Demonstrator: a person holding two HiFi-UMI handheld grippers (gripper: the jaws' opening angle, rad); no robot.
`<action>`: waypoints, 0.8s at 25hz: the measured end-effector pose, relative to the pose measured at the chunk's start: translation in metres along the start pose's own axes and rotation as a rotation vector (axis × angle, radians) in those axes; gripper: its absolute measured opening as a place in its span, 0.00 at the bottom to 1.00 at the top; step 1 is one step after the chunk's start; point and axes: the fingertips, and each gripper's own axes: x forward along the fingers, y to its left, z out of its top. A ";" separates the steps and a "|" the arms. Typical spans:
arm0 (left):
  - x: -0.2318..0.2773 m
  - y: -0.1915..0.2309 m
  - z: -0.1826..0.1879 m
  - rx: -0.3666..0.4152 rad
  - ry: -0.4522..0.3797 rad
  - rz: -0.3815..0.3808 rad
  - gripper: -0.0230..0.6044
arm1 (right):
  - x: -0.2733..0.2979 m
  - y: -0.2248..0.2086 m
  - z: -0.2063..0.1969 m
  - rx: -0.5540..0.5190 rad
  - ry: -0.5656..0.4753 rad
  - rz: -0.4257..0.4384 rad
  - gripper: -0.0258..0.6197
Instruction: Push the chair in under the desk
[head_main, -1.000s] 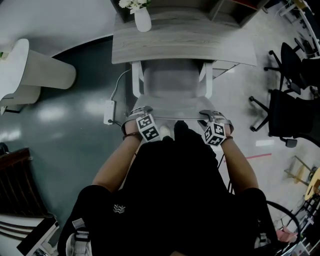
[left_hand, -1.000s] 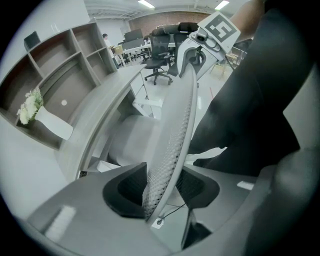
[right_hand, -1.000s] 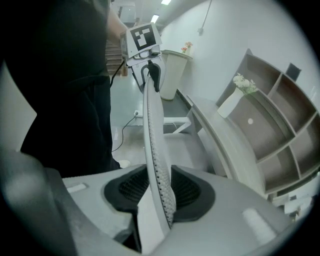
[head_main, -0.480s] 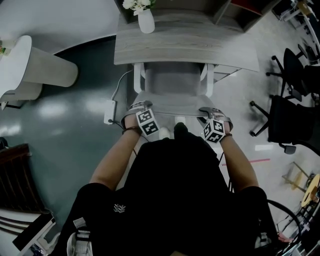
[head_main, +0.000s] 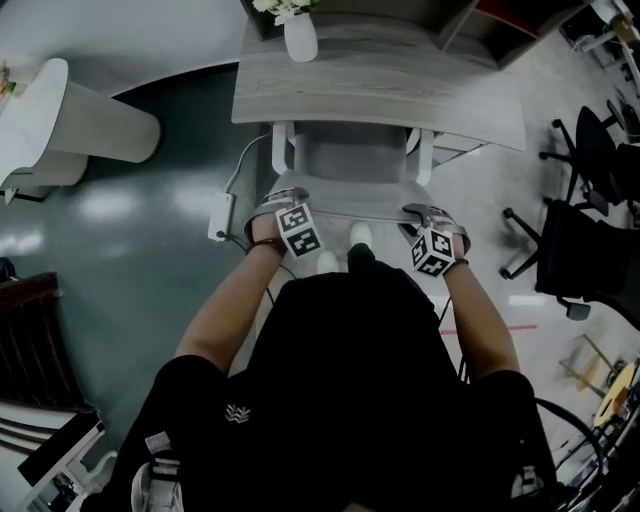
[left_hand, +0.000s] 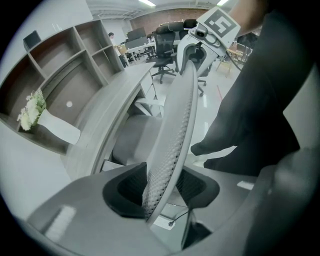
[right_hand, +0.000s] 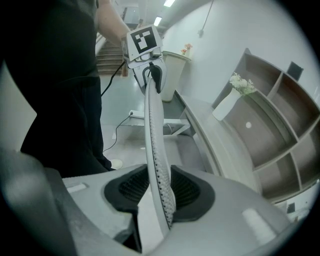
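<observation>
Floor: dark glossy floor (head_main: 120, 240) at left, paler toward the right.
Room: white rounded counter (head_main: 80, 130) upper left; power strip (head_main: 218, 218) just left of the chair; black office chairs (head_main: 585, 240) at the right edge.
Desk: grey wood desk (head_main: 380, 90) top centre, with a vase (head_main: 300, 40) on its left end.
Chair: chair (head_main: 350, 160) centre, seat front at the desk's near edge; open floor on either side.
Left gripper: left gripper (head_main: 285, 205) pinches the mesh backrest (left_hand: 175, 130) near its left end.
Right gripper: right gripper (head_main: 422, 215) pinches the same backrest near its right end.

Black short-sleeved shirt (head_main: 350, 400), small white emblem (head_main: 237, 413) — grey left gripper (head_main: 285, 198) and right gripper (head_main: 424, 211), each with a black-and-white cube (head_main: 300, 230).
</observation>
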 end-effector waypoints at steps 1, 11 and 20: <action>0.001 0.002 0.001 -0.003 0.003 -0.002 0.33 | 0.001 -0.003 0.000 -0.002 -0.002 0.001 0.25; 0.011 0.033 0.015 -0.023 0.017 0.006 0.33 | 0.009 -0.041 -0.005 -0.024 -0.011 0.000 0.25; 0.016 0.041 0.014 -0.015 0.034 0.009 0.33 | 0.015 -0.047 -0.006 -0.056 -0.048 0.033 0.25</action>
